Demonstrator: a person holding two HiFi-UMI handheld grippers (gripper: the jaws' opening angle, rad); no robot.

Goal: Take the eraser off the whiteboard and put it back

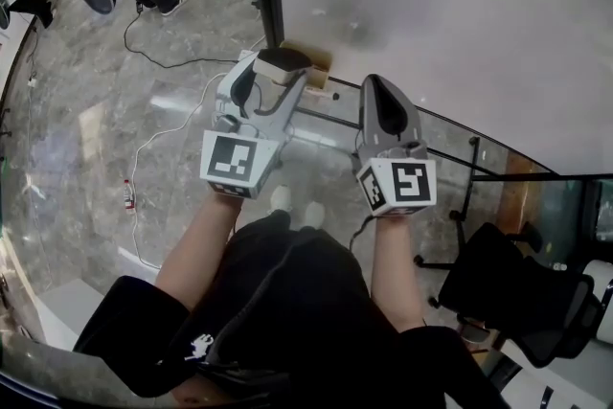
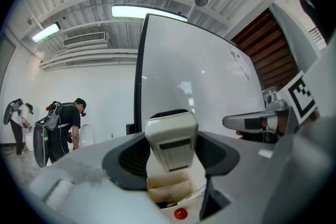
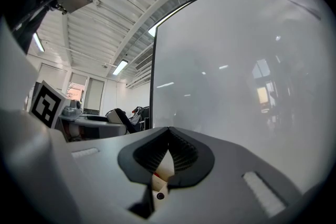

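Eraser (image 2: 170,136): your left claw (image 1: 275,77) is clamped on it, near the whiteboard (image 2: 199,76)'s left edge; I can't tell if the felt touches.
Handling: light, with a stiff, probably slick shell and soft felt. Grip the hard sides.
Right claw (image 3: 168,157): pinched together, empty.

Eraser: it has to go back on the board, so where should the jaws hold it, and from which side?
Pinch the eraser across its plastic body's two sides, coming from behind, as the left gripper does; that leaves the dark felt face free toward the whiteboard.
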